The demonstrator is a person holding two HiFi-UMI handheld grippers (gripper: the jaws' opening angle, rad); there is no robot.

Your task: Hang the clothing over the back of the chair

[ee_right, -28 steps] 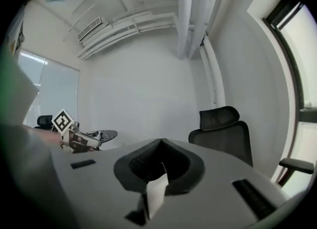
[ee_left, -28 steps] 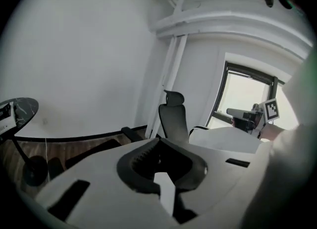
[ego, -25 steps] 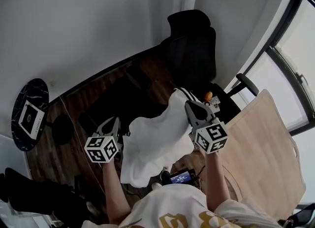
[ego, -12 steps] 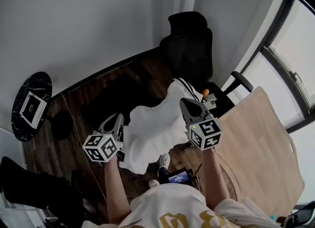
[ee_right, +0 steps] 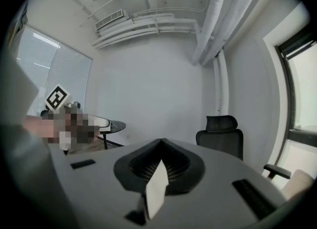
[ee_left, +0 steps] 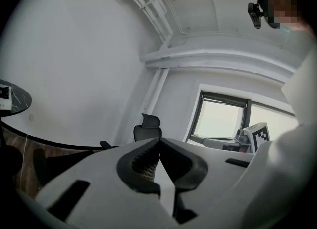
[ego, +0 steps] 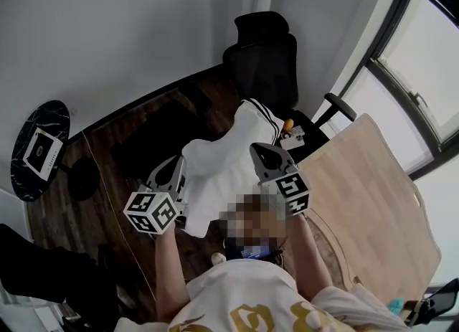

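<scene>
My left claw (ego: 174, 168) is shut tight on one edge of a white fabric garment with dark stripes at one end (ego: 222, 166). In the left gripper view a thin sliver of the white cloth is pinched between the closed dark pads. My right claw (ego: 258, 151) is closed the same way on the opposite edge, and the right gripper view shows a pale fold of the cloth standing up out of the meeting jaws. Both claws point away from me, roughly level.

The garment hangs spread between the two claws, in the air in front of my chest and above the dark wooden floor (ego: 107, 151). Its striped end reaches toward the far side, and the rest sags down between my arms.

The black high-backed office chair with a headrest (ego: 262, 58) stands on the far side of the room, against the white wall (ego: 129, 29) and next to the window (ego: 423, 51). The garment is near the chair, with its far edge just short of the seat, and nothing is draped over the chair's back yet.

To my right is a pale wooden tabletop (ego: 366, 209). Far to my left sits a round black marble-topped side table (ego: 43, 126) with a white card on it. A small orange object (ego: 288, 124) shows just beyond the right claw, but it is too small for me to tell what it is.
</scene>
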